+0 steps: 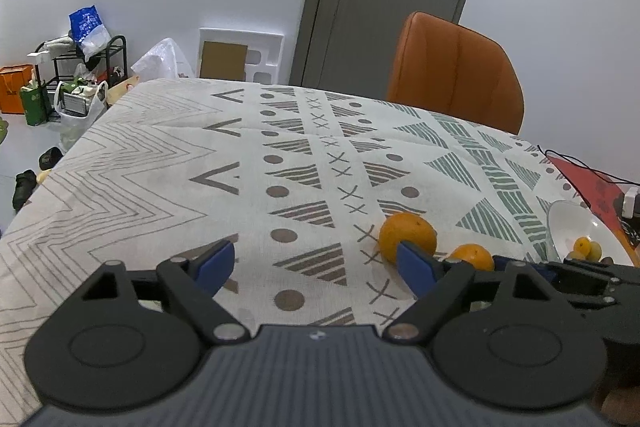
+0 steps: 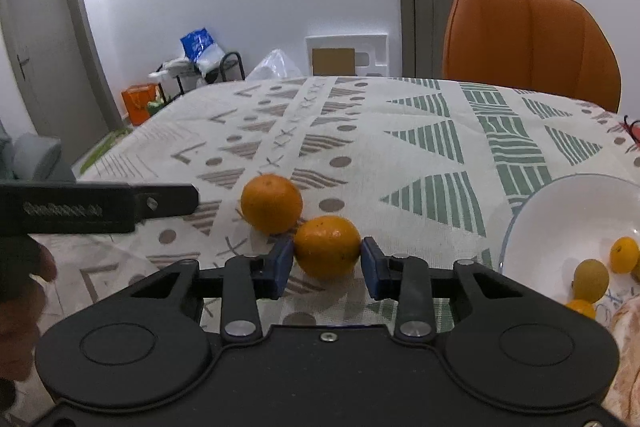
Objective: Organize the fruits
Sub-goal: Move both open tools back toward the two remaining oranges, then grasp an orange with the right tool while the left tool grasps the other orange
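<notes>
Straddling the nearer orange [image 2: 327, 246], the right gripper [image 2: 326, 263] sits low over the patterned tablecloth [image 2: 400, 155], level with the fruit. Its blue pads [image 2: 280, 267] flank the orange on both sides; the left pad looks to be touching the peel, the right pad shows a thin gap, so a firm grip cannot be confirmed. Jaws partly closed around the fruit.

Left gripper [image 1: 316, 267] is held above the cloth, angled slightly downward, jaws spread wide with nothing between them. In the right wrist view its body enters from the left edge.

Nearer orange: round, deep orange, dimpled peel, resting on the cloth. A second orange [image 2: 271, 203], slightly paler, lies just behind and to the left, touching or nearly touching the first. From the left wrist view both oranges appear beyond the left gripper's right finger.

White bowl [image 2: 560, 211] stands to the right of the oranges, near the table edge, holding several small yellow-orange fruits [image 2: 591, 279].
</notes>
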Demonstrator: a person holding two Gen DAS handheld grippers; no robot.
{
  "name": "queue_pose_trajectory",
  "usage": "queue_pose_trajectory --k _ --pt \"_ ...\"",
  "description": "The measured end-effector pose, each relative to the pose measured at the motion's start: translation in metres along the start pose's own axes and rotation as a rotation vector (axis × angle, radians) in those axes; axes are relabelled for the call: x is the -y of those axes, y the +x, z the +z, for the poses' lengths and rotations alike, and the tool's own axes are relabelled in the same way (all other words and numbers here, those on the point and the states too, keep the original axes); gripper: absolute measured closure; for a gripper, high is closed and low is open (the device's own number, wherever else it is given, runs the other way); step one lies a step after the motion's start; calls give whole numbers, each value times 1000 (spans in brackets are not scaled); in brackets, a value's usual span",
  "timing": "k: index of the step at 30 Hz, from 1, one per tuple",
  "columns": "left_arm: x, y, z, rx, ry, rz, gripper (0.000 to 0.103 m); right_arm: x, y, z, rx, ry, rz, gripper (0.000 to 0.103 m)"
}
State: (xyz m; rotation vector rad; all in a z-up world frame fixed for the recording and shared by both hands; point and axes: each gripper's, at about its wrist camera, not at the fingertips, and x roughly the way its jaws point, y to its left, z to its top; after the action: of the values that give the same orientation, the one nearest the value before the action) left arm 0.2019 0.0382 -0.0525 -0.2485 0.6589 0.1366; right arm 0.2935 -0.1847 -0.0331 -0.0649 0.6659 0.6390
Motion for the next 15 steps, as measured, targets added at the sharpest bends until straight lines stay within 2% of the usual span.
queue_pose_trajectory --k 5,7,8,13,15 --pt "13 3 0 4 23 -24 16 9 -13 2 29 38 5 74" --pt "17 5 0 7 24 -33 16 15 -18 2 33 63 11 90" --pt "19 6 0 5 23 -38 16 18 -21 2 37 72 11 94" --pt "29 11 0 -1 33 -51 16 28 -30 2 45 80 -4 94" --pt "31 11 0 2 34 -54 16 30 -30 1 44 89 -5 91"
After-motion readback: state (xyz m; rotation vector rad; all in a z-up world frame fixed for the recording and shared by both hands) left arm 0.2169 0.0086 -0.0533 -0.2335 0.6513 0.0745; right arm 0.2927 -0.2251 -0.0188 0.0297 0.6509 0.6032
